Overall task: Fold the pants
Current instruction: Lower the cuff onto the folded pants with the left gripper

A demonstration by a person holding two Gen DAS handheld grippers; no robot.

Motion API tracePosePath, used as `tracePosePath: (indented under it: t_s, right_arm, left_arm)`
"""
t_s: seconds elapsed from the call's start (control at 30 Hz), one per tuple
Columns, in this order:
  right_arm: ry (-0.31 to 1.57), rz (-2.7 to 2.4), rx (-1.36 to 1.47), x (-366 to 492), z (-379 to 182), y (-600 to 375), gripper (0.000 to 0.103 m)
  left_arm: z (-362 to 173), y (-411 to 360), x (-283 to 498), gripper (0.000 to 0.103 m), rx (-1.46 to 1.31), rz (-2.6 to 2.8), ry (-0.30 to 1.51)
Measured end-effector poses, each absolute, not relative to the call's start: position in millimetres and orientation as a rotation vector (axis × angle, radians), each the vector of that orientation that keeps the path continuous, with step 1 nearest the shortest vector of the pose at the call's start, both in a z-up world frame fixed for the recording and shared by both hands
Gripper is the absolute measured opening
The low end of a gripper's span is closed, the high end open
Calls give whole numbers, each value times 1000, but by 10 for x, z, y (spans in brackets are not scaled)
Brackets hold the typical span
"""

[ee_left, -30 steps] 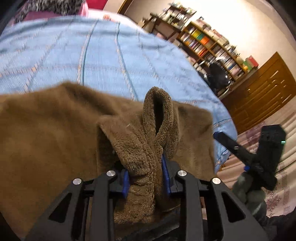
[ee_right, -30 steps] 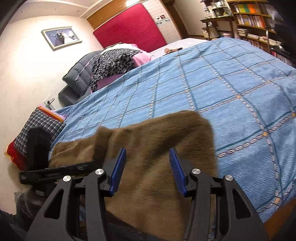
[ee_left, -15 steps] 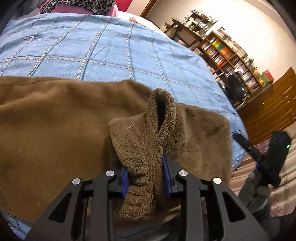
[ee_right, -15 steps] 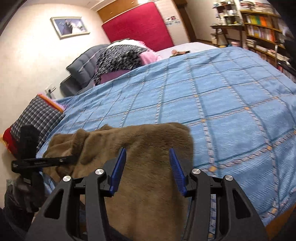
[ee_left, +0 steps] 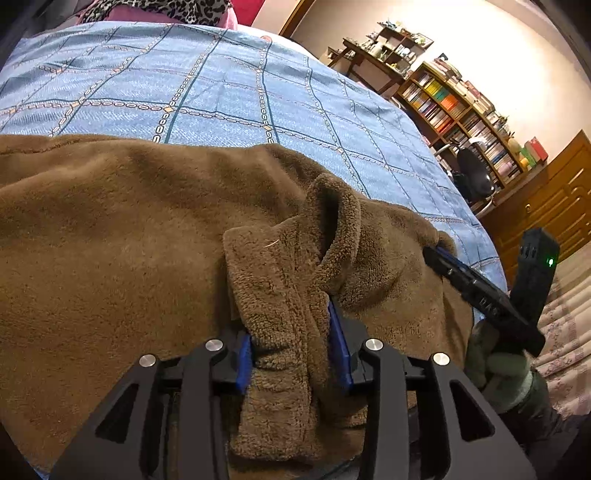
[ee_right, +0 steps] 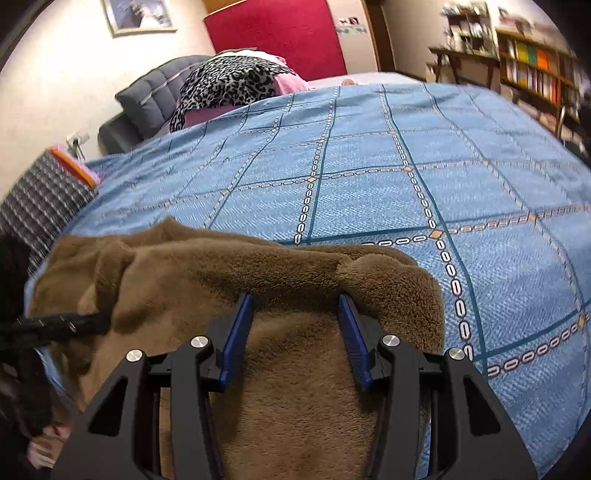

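Brown fleece pants (ee_right: 303,398) spread on near edge of bed, over blue checked bedspread (ee_right: 406,206). Left gripper (ee_left: 291,350) clamped on bunched fold of pants. Right gripper (ee_right: 295,332) spread apart, blue fingers (ee_right: 236,336) against fabric, pinching nothing. Leopard-print cloth (ee_right: 229,85) and grey headboard (ee_right: 155,99) at far left; red wall panel (ee_right: 280,33) centre; bookshelves (ee_right: 535,70) right.

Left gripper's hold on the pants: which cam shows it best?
Left wrist view. The left gripper is shut on a bunched fold of the brown pants, centre frame. The right wrist view shows only that gripper's dark fingers at the pants' far left edge; contact unclear.
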State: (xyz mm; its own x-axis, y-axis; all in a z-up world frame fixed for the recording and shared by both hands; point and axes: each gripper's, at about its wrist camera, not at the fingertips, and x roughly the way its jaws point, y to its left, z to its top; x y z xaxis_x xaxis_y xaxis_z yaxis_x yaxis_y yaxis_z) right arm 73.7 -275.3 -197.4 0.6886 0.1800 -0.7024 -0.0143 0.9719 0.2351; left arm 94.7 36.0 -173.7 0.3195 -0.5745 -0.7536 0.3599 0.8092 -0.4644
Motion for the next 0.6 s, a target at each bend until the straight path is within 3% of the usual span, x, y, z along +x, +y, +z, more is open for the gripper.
tracePosePath:
  t_s: [0.13,0.23,0.6]
  right_arm:
    - [820,112,232,754,-1984,-2771,50]
    - [827,113,249,746,-1947,-2791,50]
    - [811,95,253,706,-1822,-2772,50]
  left_arm:
    - [-1665,340,910,41,-210,-612,1073]
    - [-1546,362,860,56,-171,-554,1035]
    - [-1185,309,790,57,-191,-570,923]
